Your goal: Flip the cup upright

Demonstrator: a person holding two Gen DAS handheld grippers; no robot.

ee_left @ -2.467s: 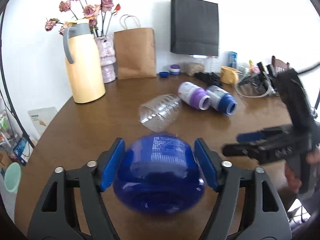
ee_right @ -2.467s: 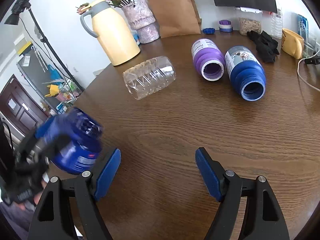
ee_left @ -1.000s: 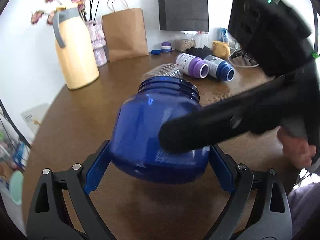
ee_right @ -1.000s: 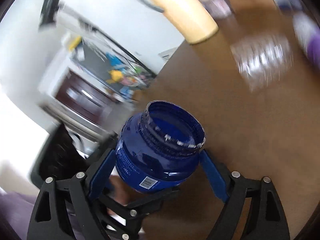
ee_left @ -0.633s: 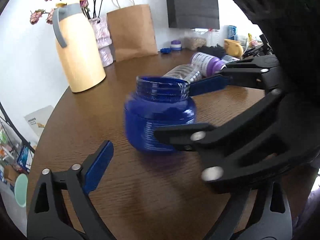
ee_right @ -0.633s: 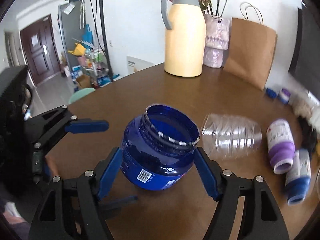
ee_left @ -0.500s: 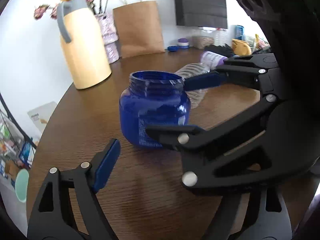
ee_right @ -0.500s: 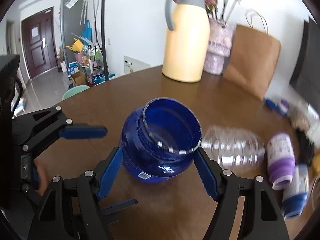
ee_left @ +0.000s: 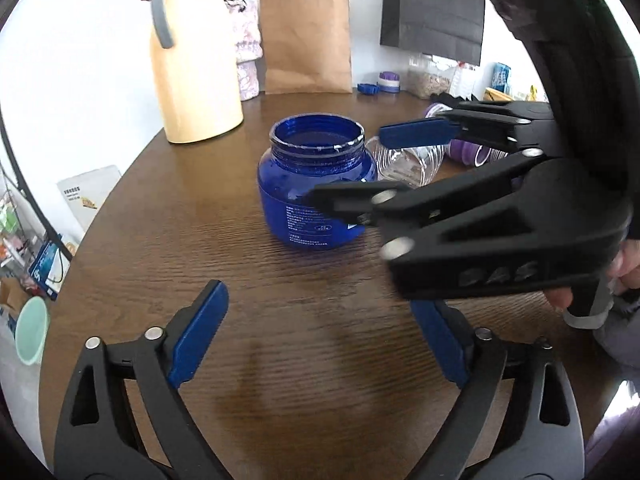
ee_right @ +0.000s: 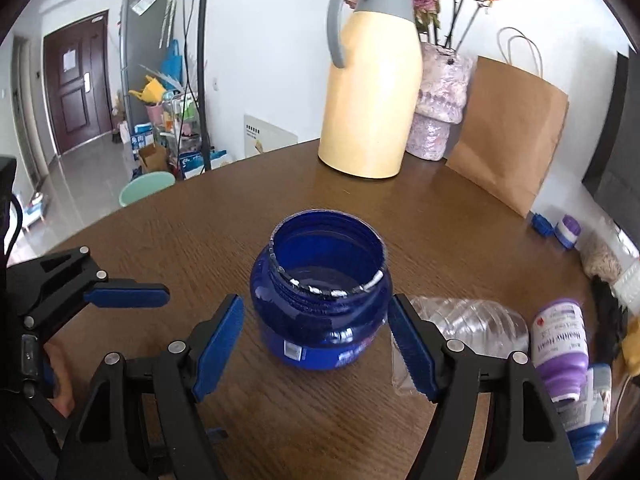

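The blue jar-shaped cup [ee_left: 316, 188] stands upright on the brown table, mouth up; it also shows in the right wrist view [ee_right: 322, 290]. My right gripper [ee_right: 316, 344] is open, its blue pads on either side of the cup with small gaps, not touching. In the left wrist view the right gripper [ee_left: 384, 168] reaches in from the right around the cup. My left gripper [ee_left: 320, 336] is open and empty, back from the cup near the table's front.
A clear plastic bottle [ee_right: 460, 328] lies on its side right behind the cup. A purple bottle [ee_right: 560, 348] and a blue bottle [ee_right: 588, 412] lie further right. A yellow thermos jug [ee_left: 192, 56], a flower vase [ee_right: 438, 108] and a brown paper bag [ee_left: 306, 40] stand at the back.
The cup went from the left gripper to the right gripper, was turned mouth up and set on the table. The right jaws opened off it; the left gripper pulled back.
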